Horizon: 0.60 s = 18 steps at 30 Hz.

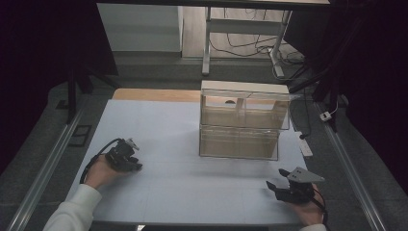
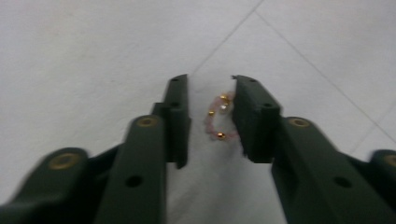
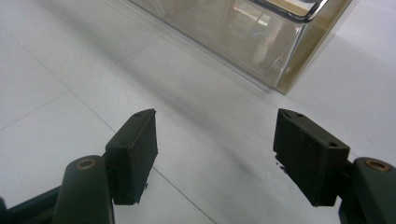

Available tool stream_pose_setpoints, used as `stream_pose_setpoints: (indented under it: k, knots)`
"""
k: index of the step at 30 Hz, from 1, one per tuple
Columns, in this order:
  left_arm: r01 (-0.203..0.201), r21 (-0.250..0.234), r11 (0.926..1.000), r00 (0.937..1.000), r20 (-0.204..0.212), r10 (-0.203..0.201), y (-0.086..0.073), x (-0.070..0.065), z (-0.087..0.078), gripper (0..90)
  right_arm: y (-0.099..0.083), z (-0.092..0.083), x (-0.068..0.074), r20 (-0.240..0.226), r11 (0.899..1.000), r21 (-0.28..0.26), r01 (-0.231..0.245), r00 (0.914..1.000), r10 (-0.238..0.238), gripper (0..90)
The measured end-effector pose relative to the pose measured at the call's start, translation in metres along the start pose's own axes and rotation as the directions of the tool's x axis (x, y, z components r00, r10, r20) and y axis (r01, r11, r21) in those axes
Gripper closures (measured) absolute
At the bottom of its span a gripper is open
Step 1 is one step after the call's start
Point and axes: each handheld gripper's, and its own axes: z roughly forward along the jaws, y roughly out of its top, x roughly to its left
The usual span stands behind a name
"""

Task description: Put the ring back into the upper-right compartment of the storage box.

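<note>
Bracelet (image 2: 218, 117), a small loop of pale pink and gold beads, lies on the matte white table (image 1: 168, 134) between the left gripper (image 2: 208, 86)'s black jaws, which stand slightly apart around it. It sits well to the left of the clear plastic two-tier organizer (image 1: 240, 125). The right gripper (image 3: 215, 135) hovers near the organizer's front corner, jaws wide apart and holding nothing.

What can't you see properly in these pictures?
- Beaded bracelet, left gripper view: its right side is hidden behind the gripper's pad, so whether it is touched is unclear.
- Clear drawer box, high view: contents unreadable through glare.
- The same box, right gripper view: cut off by the top edge.
</note>
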Motion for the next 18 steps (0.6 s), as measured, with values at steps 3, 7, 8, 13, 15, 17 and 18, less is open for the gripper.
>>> stream_pose_setpoints:
  k: [3,7,8,13,15,17,18]
  knots:
    - [-0.01,0.001,1.0,0.9999,0.005,0.01,0.0,-0.0004,-0.0002,72.9,0.0,0.0,0.0,0.0,1.0,0.0,0.0,1.0,0.0,30.4]
    - [-0.034,0.003,0.9994,0.9994,0.002,0.034,0.0006,-0.003,0.0,81.5,-0.0001,0.0002,0.0004,0.001,1.0,0.001,0.002,1.0,-0.002,30.4]
    - [-0.034,0.003,0.9994,0.9994,0.002,0.034,0.0006,-0.003,0.0,82.0,-0.0001,0.0002,0.0004,0.001,1.0,0.001,0.002,1.0,-0.002,30.4]
    - [-0.037,-0.008,0.9993,0.9993,0.004,0.037,-0.0009,-0.0027,-0.0001,82.4,0.0,0.0004,0.0006,0.004,1.0,0.004,0.004,1.0,-0.004,30.4]
    - [-0.036,-0.015,0.9992,0.9993,0.005,0.036,-0.0016,-0.0027,-0.0002,82.5,-0.0001,0.0004,0.0007,0.004,1.0,0.005,0.005,1.0,-0.005,30.4]
    - [-0.037,-0.018,0.9991,0.9993,0.001,0.037,-0.002,-0.0029,-0.0004,82.6,-0.0001,0.0003,0.0006,0.005,1.0,0.005,0.005,1.0,-0.005,30.4]
    - [-0.032,-0.022,0.9993,0.9995,-0.005,0.031,-0.0022,-0.0032,-0.0005,82.6,-0.0001,0.0003,0.0006,0.005,1.0,0.005,0.005,1.0,-0.005,30.4]
